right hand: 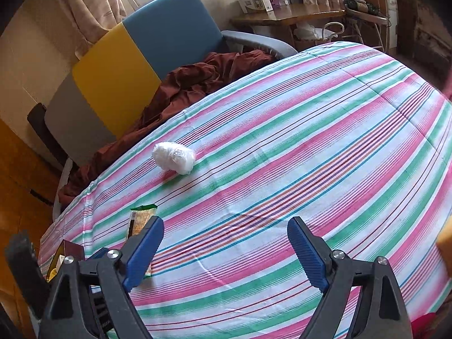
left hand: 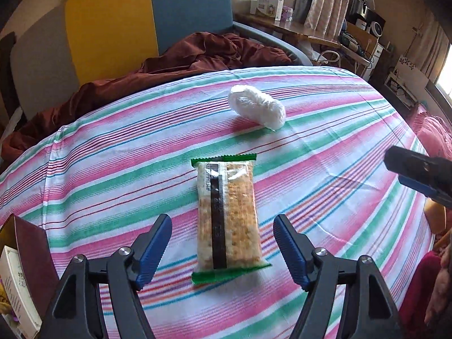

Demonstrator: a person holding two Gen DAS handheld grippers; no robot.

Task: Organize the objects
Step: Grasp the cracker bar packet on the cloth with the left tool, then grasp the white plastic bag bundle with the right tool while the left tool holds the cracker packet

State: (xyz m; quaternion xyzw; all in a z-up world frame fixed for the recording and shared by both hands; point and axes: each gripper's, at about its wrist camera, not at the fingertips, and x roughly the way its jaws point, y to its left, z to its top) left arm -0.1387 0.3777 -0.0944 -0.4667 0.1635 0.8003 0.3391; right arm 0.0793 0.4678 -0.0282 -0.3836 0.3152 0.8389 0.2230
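Note:
A snack bar [left hand: 228, 217] in a clear wrapper with green ends lies lengthwise on the striped cloth [left hand: 325, 147]. My left gripper [left hand: 222, 220] is open, its blue pads on either side of the bar with a gap on each side. Farther back rests a white plastic-wrapped bundle [left hand: 257, 110]. One finger of my right gripper [left hand: 406, 166] reaches in from the right edge. In the right wrist view my right gripper [right hand: 226, 226] is open over bare cloth [right hand: 282, 155] with nothing between its pads. The bundle [right hand: 173, 156] lies ahead to its left, and the bar [right hand: 141, 217] is partly hidden behind the left finger.
A box with printed sides [left hand: 19, 276] stands at the near left corner. A crumpled maroon blanket [left hand: 183, 59] lies on a yellow and blue chair [left hand: 141, 19] behind the cloth. A wooden desk [left hand: 282, 25] with cartons stands farther back. A person's hand [left hand: 440, 282] shows at the right edge.

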